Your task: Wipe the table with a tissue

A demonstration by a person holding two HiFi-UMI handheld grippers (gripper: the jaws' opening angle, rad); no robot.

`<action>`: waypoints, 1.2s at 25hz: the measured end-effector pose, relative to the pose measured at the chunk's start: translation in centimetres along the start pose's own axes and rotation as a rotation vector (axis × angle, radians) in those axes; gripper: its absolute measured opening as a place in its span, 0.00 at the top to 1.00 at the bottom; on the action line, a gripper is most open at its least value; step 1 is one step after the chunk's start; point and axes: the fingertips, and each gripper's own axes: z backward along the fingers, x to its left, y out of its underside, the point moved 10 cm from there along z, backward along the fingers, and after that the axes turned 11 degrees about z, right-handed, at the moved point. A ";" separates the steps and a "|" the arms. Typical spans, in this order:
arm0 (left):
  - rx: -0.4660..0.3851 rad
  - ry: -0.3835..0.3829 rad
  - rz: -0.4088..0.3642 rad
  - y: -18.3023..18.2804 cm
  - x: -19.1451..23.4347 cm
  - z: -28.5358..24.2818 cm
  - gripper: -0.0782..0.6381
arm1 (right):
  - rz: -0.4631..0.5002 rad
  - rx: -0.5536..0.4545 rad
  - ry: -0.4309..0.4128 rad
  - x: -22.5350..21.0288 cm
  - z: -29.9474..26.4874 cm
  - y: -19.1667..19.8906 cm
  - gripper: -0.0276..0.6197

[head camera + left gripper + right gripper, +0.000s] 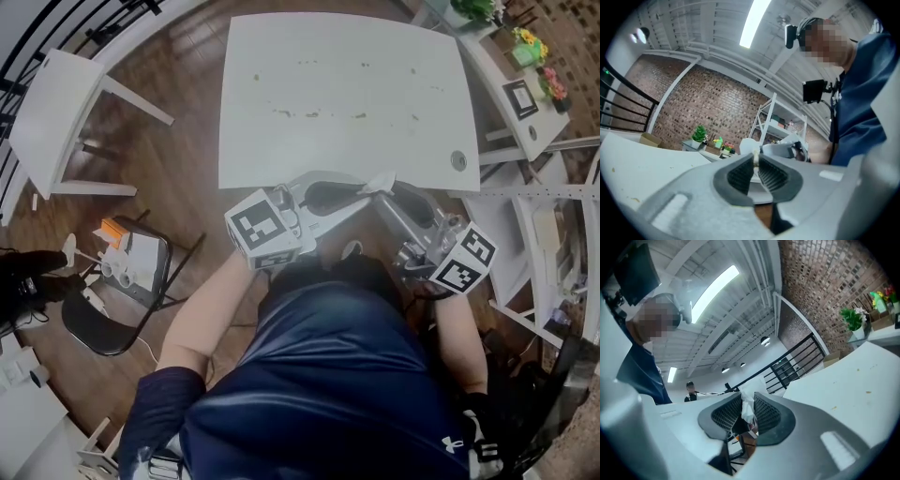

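A white table (347, 56) carries brown crumbs and smears (300, 114) across its middle. Both grippers meet just off its near edge, above my lap. A small white tissue (382, 179) sticks up where their tips come together. My left gripper (368, 193) points to the right, its jaws nearly together on a thin pale edge of the tissue (754, 161). My right gripper (381, 194) reaches in from the lower right. In the right gripper view, crumpled tissue (747, 409) is pinched between the ribbed pads (766, 414) of the right gripper (747, 401).
A grommet hole (457, 160) sits at the table's near right corner. A white bench (56, 112) and a folding chair (122, 300) holding small items stand to the left. White shelving with potted plants (525, 94) lines the right side. A person (690, 391) stands far off.
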 end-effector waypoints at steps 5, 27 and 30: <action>-0.039 0.121 0.082 -0.4 1.0 -0.7 0.83 | -0.096 -0.060 -0.039 -1.2 -0.1 0.4 0.87; -0.015 -0.244 0.137 0.2 9.6 -11.3 0.72 | -0.006 0.031 0.284 -19.0 5.3 -0.8 0.90; -0.017 -0.306 0.137 0.5 10.8 -12.5 0.72 | 0.024 0.098 0.335 -22.2 6.0 0.1 0.90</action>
